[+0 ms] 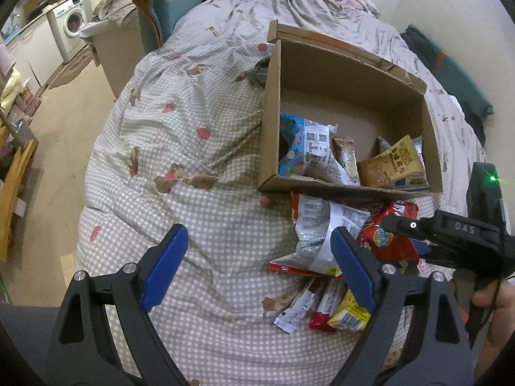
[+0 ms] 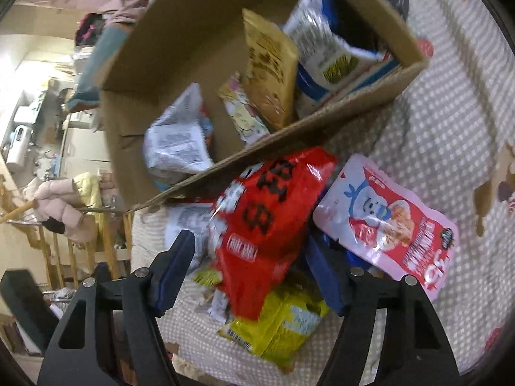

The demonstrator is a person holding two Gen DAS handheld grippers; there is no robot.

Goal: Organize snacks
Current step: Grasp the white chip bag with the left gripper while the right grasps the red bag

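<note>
Snack packets lay heaped just outside the cardboard box [image 2: 199, 32], near its front wall. The right gripper [image 2: 248, 267] straddled the red packet [image 2: 273, 212], jaws open, pads not yet pressing; the slick film could slip or drag neighbours. The left gripper [image 1: 257, 263] hung open, empty.

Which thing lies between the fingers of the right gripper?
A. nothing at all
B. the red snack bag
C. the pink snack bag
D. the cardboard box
B: in the right wrist view the red bag lies between the fingers of the right gripper, while the pink bag lies beside it and the box stands beyond.
</note>
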